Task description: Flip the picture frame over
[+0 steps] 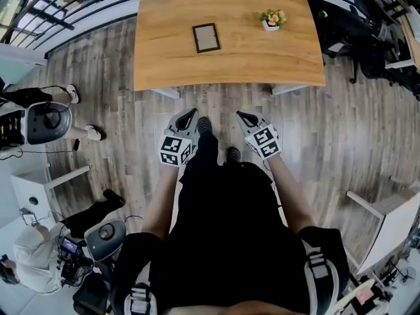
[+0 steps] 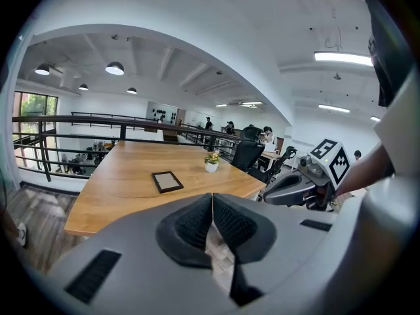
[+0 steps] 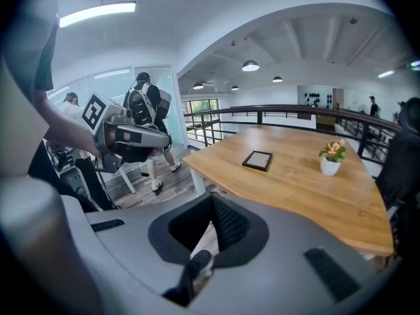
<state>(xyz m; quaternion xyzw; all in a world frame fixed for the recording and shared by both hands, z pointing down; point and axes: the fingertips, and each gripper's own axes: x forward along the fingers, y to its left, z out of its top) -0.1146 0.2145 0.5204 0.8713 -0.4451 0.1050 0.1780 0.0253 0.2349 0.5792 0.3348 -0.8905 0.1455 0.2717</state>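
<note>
wooden table point(image 1: 230, 58), picture frame point(image 1: 206, 37) lying flat, flower pot point(image 1: 271, 20) nearby

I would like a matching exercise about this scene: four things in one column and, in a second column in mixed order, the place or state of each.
Things:
1. black rectangular picture frame
2. small white pot with yellow flowers
3. left grey claw
4. light wooden table

Places or states:
A. shut, held over the grey-brown plank floor, short of the table's near edge
B. stands on that floor
C. lies flat near the table's middle
D. stands to the frame's right in the head view

Pairs: 1-C, 2-D, 3-A, 4-B.
</note>
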